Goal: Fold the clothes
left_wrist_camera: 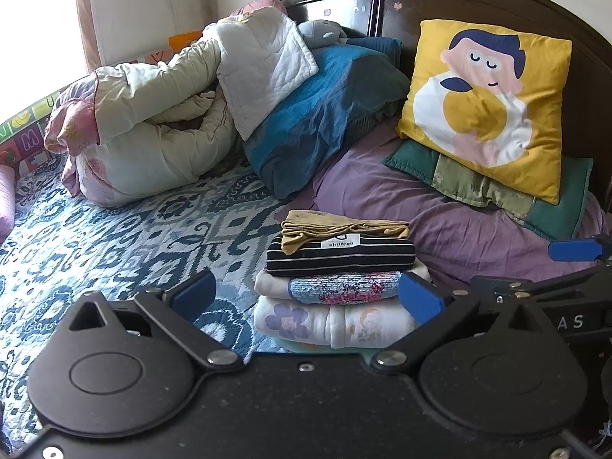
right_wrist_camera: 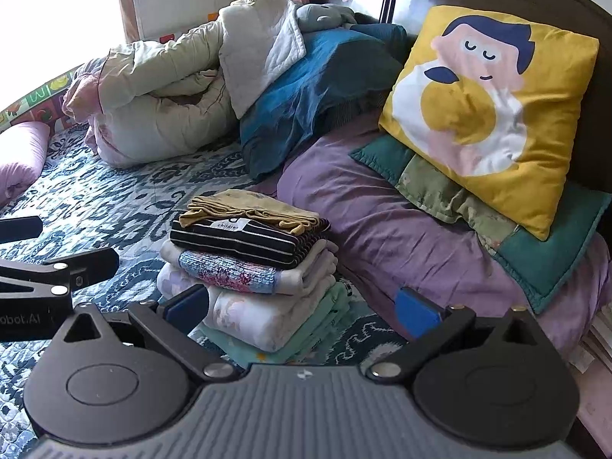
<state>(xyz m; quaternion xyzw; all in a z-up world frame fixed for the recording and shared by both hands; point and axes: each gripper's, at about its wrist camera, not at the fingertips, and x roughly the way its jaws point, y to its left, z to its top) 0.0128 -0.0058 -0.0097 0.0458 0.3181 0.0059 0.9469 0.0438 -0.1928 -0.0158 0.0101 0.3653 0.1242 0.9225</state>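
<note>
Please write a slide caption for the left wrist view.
Open left gripper facing a stack of folded clothes on the bed.

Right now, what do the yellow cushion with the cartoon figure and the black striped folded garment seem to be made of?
The yellow cushion with the cartoon figure looks like smooth, slightly shiny woven fabric with a printed picture. The black striped folded garment looks like soft matte knit, probably cotton jersey; its thin white stripes bend over the rounded fold.
</note>
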